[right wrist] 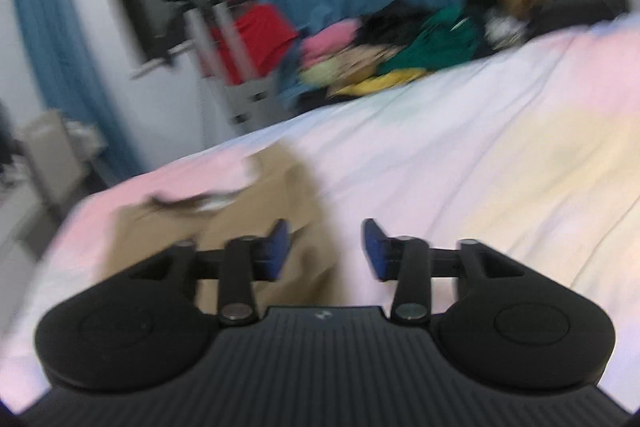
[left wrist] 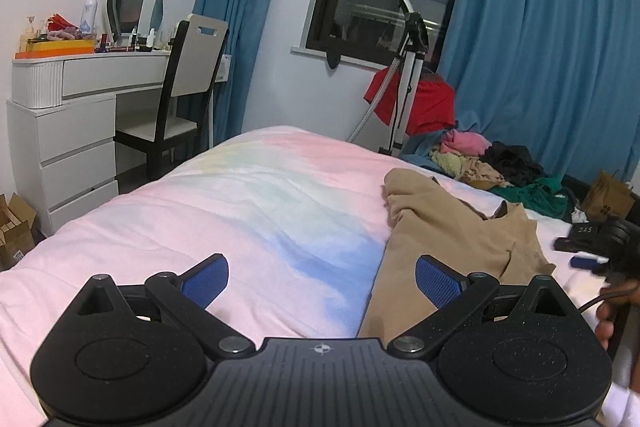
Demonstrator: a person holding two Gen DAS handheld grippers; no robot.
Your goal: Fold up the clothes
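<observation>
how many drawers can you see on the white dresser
4. One wide drawer sits under the dresser top, behind the chair. Three stack down the left pedestal: top, middle, bottom. The chair may hide more.

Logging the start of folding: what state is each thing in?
Left gripper: jaws open, holding nothing.
Right gripper: jaws open, holding nothing.
Tan cloth garment: spread on the bed, rumpled, unfolded.
Pile of mixed-colour clothes: heaped, unfolded.
Blue curtains: drawn apart.
</observation>
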